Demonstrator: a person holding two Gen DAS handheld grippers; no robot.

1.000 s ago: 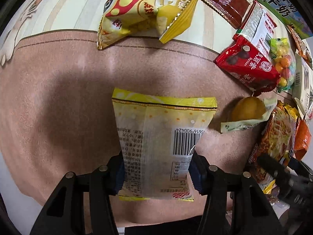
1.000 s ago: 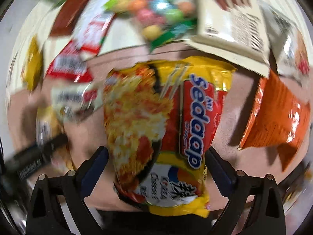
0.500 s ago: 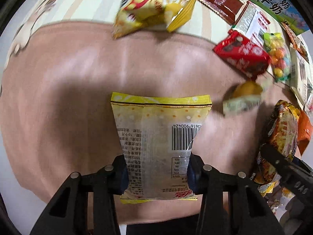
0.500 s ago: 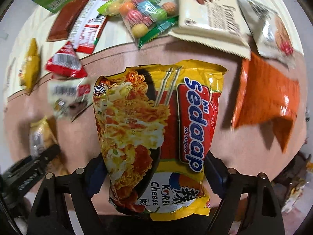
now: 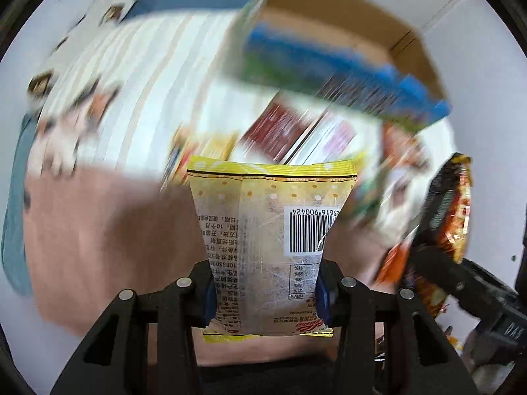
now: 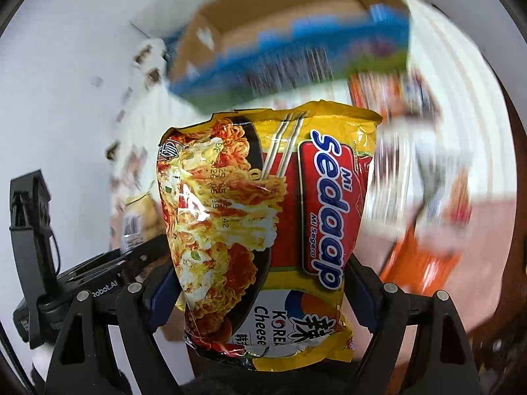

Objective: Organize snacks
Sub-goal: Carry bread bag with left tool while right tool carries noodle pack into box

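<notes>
Gripping a pale yellow snack packet (image 5: 263, 250) across its lower half, the left gripper (image 5: 263, 293) has its blue pads pressed against both side edges; the packet's long axis runs away from the gripper, barcode side facing the camera. The right gripper (image 6: 260, 296) likewise clamps a Sedaap noodle packet (image 6: 263, 217) near its lower end, jaws set wide to span it, long axis again pointing away. Both packets hang clear of the pink cloth (image 5: 98, 230) on the bench. Beyond each packet's far edge, blurred by motion, sits an open cardboard box (image 5: 329, 26) with a blue and green printed side, its brown interior visible in both views. The box lies far and slightly right of the left gripper, far and roughly ahead of the right gripper; which is nearer cannot be told. Remaining snacks lie blurred between packets and box.
</notes>
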